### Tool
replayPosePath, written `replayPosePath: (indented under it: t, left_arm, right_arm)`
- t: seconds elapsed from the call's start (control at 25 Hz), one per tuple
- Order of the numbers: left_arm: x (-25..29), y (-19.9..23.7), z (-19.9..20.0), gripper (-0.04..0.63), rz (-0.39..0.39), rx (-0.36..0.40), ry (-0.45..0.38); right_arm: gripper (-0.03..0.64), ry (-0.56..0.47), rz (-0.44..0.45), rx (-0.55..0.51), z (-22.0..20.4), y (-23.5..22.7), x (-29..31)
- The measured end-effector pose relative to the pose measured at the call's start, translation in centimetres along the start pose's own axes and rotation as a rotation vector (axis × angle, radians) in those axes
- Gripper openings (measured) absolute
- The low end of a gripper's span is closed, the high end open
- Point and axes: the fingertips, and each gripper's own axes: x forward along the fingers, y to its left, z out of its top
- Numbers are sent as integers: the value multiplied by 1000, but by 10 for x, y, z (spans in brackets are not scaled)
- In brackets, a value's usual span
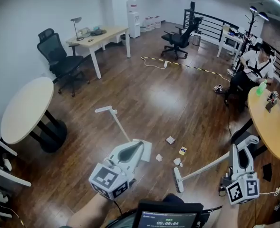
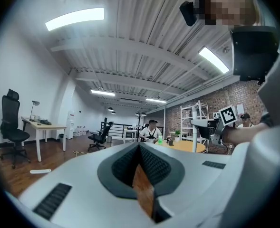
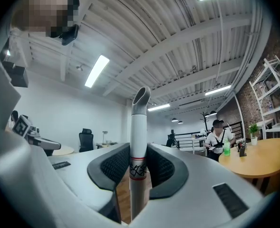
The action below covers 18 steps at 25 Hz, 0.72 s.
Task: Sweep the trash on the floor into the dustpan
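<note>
Several scraps of trash lie on the wooden floor: a white scrap point(image 1: 170, 139), a yellow one point(image 1: 182, 150) and crumpled bits point(image 1: 159, 157) point(image 1: 177, 161). The white dustpan point(image 1: 147, 151) sits just beyond my left gripper point(image 1: 139, 148), and its long handle point(image 1: 117, 122) reaches away to the far left. In the left gripper view that gripper point(image 2: 140, 148) has its jaws together with nothing showing between them. My right gripper point(image 1: 237, 152) point(image 3: 139, 148) is shut on the broom handle point(image 3: 139, 127). The broom head point(image 1: 178, 179) rests on the floor near the trash.
A round table point(image 1: 25, 109) stands at the left and another point(image 1: 270, 122) at the right. A person point(image 1: 254, 65) sits near the right one. An office chair point(image 1: 59, 61) and a desk point(image 1: 99, 34) stand further back. A cable and floor tape point(image 1: 154, 63) cross the floor.
</note>
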Motion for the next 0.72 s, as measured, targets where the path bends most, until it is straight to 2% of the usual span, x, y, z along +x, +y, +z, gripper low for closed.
replayPosePath:
  t: [0.2,0.36,0.56,0.72]
  left_arm:
    - [35,34,-5,5,-12,-7,12]
    - [73,51,-9,5,-71,43,13]
    - [148,83,-12,5,-59,24,52]
    - [199,112,1,5,-60,19,13]
  right_arm:
    - [129,-8,8,-6,-14,13,49]
    - [129,8,-7,-5,-38,9,93]
    - [129,30,-25,4,-63,-26,154]
    - [129,35,-38,18,-72,-45,200]
